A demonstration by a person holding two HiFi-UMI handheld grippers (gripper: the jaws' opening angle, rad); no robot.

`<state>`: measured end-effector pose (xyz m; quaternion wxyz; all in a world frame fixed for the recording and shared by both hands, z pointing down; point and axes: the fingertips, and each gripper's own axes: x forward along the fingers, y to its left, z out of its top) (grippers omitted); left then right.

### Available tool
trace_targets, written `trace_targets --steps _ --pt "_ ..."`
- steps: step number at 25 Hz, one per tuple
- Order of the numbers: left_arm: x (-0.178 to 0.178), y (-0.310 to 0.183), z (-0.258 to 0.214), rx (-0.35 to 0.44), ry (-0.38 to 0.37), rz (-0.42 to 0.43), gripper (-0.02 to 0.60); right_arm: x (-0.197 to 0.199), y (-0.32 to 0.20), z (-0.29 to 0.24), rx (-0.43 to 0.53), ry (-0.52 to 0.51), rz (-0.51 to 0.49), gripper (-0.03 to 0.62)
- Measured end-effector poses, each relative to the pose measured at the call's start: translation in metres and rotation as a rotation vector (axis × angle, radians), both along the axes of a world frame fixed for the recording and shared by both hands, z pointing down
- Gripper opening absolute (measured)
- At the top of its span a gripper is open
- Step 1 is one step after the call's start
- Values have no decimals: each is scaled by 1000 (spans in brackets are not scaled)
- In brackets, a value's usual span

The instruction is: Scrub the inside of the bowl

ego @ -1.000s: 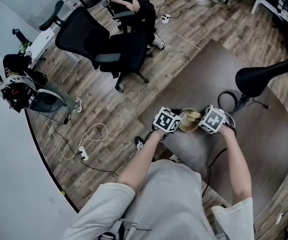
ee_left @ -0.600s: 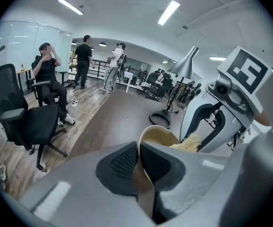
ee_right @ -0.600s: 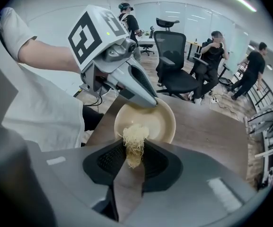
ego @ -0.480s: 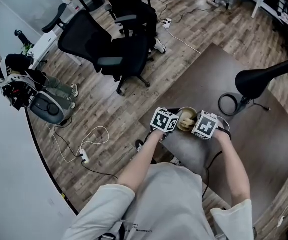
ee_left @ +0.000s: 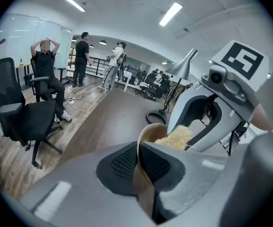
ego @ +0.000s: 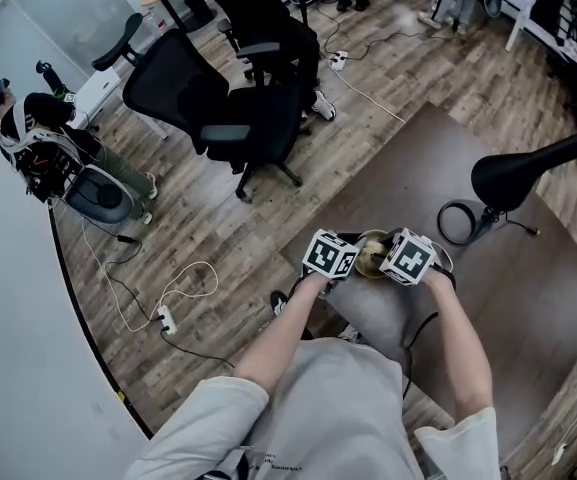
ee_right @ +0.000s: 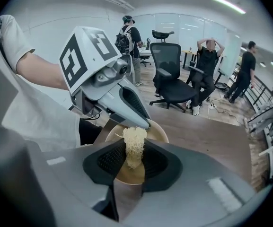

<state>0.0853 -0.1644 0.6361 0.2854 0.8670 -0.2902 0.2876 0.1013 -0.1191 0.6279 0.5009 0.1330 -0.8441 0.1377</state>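
**Item:** bowl (ego: 371, 255), tan, held in the air in front of the person, above a grey seat (ego: 386, 306).

**Holder:** left gripper (ee_left: 138, 164), its jaws clamped on the bowl's rim, one inside and one outside.

**Tool:** pale fibrous scrubber (ee_right: 134, 143), pinched between the closed jaws of the right gripper (ee_right: 134, 162), its tuft reaching into the bowl.

**Progress:** scrubbing looks to be under way. No foam or dirt shows, so I cannot tell how much of the inside is covered. By my judgement the rest of the wall and base remain.

**Room:** the grippers sit just beside each other across the rim, so strokes look short. The office chair (ego: 238, 118) and stool (ego: 528, 163) stand well apart.
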Motion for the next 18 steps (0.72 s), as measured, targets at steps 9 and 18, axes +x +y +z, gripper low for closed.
trace_targets --steps 9,18 --pt "-3 4 -3 44 -58 52 17 11 -18 3 58 -21 88 123" --pt "-20 -14 -16 85 -65 -31 17 19 -24 -5 113 -5 136 121"
